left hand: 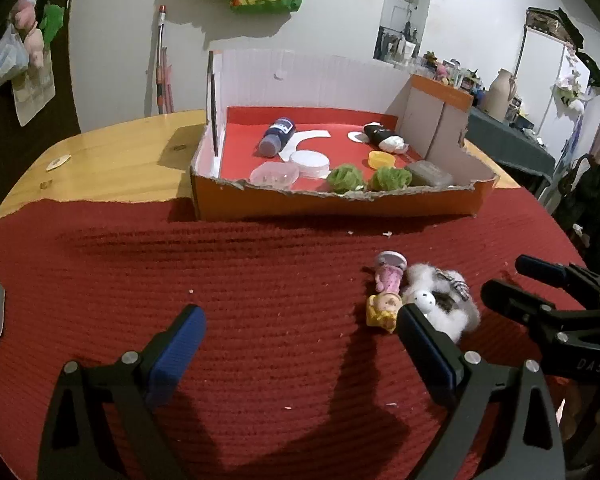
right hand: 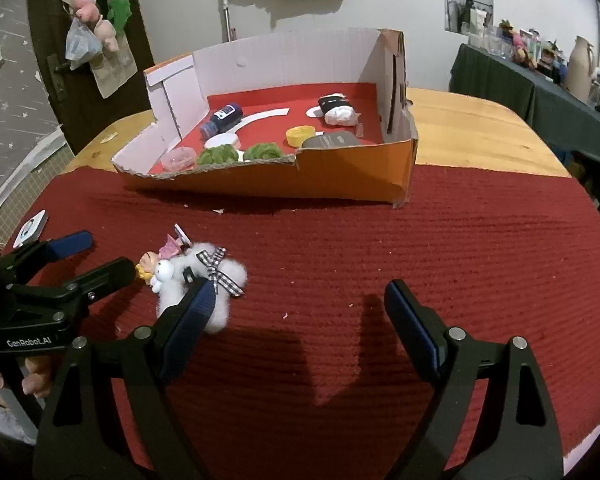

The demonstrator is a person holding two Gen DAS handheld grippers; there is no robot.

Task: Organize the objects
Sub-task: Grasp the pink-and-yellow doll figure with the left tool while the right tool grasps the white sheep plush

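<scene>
Both jaws wide, nothing held: left hand-held gripper [left hand: 300, 332], right hand-held gripper [right hand: 300, 300]. Small doll [left hand: 386, 300] and fluffy white toy [right hand: 204, 280] lie touching on red mat [right hand: 380, 240], between them. Cardboard box [right hand: 340, 180] beyond.

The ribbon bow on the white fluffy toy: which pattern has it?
Black-and-white checked ribbon bow, clearest in the right wrist view.

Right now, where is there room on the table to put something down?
The red mat is bare from the cardboard box forward to the right tool. The bare wood right of the box is free too. It is crowded where the fluffy white toy and little doll lie, and along the box's front edge.
</scene>
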